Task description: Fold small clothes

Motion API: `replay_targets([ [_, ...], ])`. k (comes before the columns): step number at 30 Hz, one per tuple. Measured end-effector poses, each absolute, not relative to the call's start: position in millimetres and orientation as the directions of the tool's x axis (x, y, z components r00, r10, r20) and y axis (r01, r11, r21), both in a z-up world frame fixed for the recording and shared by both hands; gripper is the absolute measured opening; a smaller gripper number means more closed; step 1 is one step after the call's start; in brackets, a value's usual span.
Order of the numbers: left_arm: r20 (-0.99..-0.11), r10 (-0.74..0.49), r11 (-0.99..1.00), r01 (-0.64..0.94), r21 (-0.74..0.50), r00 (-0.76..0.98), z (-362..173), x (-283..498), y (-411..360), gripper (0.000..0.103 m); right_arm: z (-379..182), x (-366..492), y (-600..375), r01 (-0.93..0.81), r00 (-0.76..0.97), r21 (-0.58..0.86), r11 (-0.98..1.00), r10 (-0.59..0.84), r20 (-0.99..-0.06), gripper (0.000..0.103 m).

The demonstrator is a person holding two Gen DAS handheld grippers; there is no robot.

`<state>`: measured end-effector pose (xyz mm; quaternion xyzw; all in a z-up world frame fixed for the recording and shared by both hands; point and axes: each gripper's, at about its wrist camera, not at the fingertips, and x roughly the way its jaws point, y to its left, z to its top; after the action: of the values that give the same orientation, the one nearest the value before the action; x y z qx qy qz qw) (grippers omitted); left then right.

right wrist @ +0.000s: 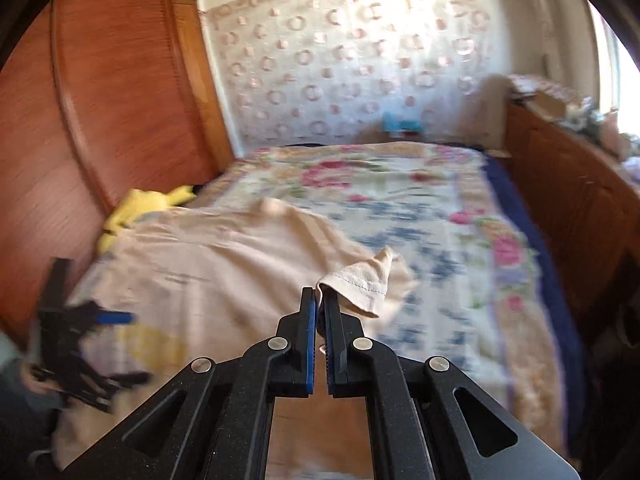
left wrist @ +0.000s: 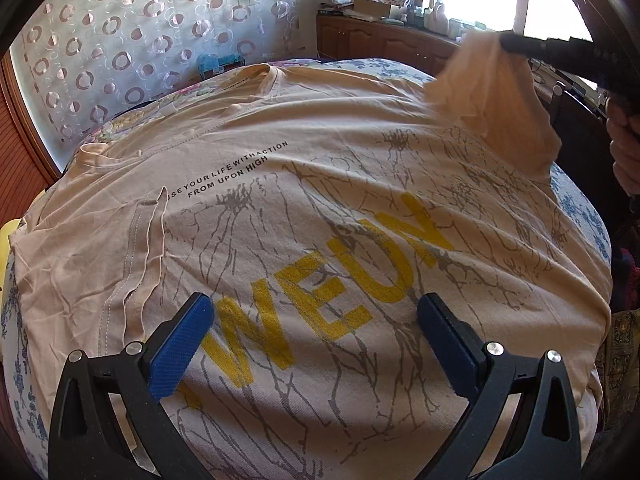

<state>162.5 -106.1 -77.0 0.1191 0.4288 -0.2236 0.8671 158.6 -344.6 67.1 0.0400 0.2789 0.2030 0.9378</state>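
Observation:
A beige T-shirt with yellow letters and grey crack print lies spread face up on the bed. My left gripper is open and hovers just above its lower front. My right gripper is shut on the shirt's sleeve and holds it lifted above the bed. In the left wrist view the raised sleeve hangs from the right gripper at the upper right. The shirt shows blurred in the right wrist view, with the left gripper at its left edge.
A floral bedspread covers the bed. A wooden headboard stands at the left, with a yellow cloth beside it. A wooden cabinet with clutter runs under the window. A patterned curtain hangs behind.

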Motion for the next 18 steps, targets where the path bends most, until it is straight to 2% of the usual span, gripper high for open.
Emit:
replay_targets([
  [2,-0.797,-0.286,0.872,0.49,0.014,0.532,-77,163,-106,0.103,73,156,-329,-0.416,0.725,0.231,0.879,0.474,-0.499,0.004],
  [4,-0.797,-0.286,0.872,0.49,0.015,0.532,-77,163,-106,0.103,75,153,-317,-0.446,0.707,0.224,0.866,0.495,-0.505,0.01],
  [6,-0.797,-0.286,0.872,0.49,0.015,0.532,-77,163,-106,0.103,72,149,-310,-0.43,0.712,0.185,0.884,0.458,-0.532,0.044],
  [18,-0.797,-0.286,0.872,0.49,0.014,0.532,-77,162,-106,0.103,22,114,-328,-0.337,0.699,0.101,0.936,0.32,-0.639,0.045],
])
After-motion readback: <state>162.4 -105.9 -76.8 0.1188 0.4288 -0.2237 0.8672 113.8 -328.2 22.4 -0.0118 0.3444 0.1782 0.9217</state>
